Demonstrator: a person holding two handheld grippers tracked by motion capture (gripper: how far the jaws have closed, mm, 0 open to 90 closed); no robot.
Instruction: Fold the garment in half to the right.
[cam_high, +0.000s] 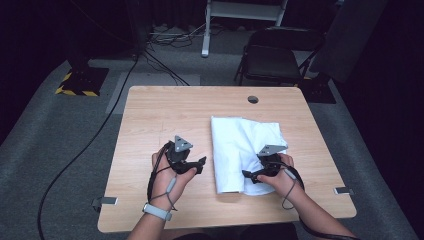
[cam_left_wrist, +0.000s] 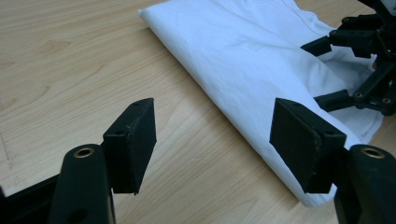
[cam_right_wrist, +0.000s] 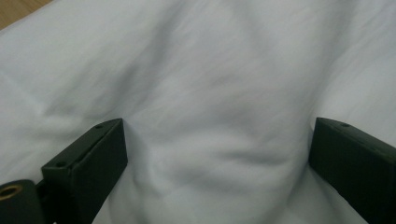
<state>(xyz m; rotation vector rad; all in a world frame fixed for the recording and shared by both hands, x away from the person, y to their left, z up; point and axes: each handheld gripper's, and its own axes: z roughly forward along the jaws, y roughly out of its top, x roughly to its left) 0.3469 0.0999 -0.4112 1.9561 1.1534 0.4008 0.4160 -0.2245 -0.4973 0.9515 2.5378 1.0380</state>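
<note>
Closest to the camera in the high view are the person's two forearms coming up from the bottom edge. The left gripper sits lower-left of centre over bare table, jaws spread with nothing between them, aimed at the folded edge of the white cloth. The cloth lies right of centre, loosely folded, rumpled on its right half. The right gripper is down on the cloth's lower right, jaws apart with a soft ridge of fabric bunched between the pads, not pinched yet as far as I can tell. My worry: closing there grabs just the top layer, so the fold drags open, or the left scoops under crooked.
</note>
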